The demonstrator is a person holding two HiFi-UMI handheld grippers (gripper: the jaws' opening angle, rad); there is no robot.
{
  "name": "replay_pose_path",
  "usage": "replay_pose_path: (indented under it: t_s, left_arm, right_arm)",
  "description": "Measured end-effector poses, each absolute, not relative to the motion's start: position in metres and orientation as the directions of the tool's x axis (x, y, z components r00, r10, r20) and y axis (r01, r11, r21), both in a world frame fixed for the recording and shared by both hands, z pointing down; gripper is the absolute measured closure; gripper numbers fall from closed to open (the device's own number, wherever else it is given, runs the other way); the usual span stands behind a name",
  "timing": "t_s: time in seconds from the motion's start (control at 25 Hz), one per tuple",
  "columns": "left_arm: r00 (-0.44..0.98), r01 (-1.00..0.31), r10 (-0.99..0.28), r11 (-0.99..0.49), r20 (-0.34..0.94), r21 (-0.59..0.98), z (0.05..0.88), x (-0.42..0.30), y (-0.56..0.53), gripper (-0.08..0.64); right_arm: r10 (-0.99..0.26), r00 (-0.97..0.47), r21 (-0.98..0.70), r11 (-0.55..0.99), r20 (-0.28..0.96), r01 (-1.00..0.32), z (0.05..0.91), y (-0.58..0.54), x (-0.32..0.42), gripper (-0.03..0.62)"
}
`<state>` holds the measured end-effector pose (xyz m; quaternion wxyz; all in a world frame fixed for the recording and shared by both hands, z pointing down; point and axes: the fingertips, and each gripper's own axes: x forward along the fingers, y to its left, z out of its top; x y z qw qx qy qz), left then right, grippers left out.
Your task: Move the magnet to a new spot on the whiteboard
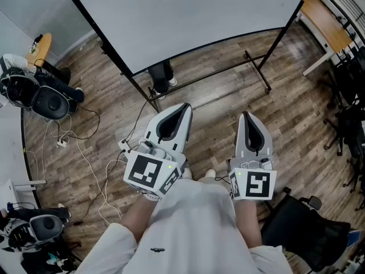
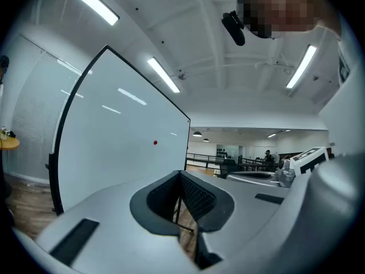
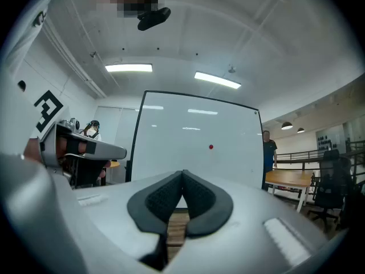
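Observation:
A large whiteboard (image 1: 182, 16) on a black stand faces me, a few steps away. In both gripper views a small red magnet (image 3: 211, 147) (image 2: 155, 142) sticks on the board (image 3: 194, 141) (image 2: 114, 153), well out of reach of either gripper. My left gripper (image 1: 183, 108) (image 2: 181, 173) is held level in front of my body, its fingertips touching with nothing between them. To its right my right gripper (image 1: 246, 115) (image 3: 183, 173) is also level, shut and empty. The magnet does not show in the head view.
A person (image 3: 268, 153) stands at the board's right edge; someone's feet (image 1: 161, 76) show under the board. The stand's legs (image 1: 254, 67) spread over the wood floor. Cables (image 1: 85, 153) and gear (image 1: 34, 93) lie left, a wooden table (image 1: 325, 21) and office chairs (image 1: 302, 227) right.

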<state>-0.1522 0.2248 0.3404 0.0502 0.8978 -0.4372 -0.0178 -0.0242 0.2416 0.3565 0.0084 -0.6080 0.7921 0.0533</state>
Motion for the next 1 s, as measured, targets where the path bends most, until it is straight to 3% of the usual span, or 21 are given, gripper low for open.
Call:
replay_pose_path:
  t_s: [1.0]
  left_arm:
    - [0.623,-0.780,-0.782,-0.620,0.017,0.086,0.350,-0.055,0.254,0.554]
  right_arm:
    - [-0.950,-0.285,0.060,0.279,-0.128,-0.958,0.351,0.268,0.069,0.580]
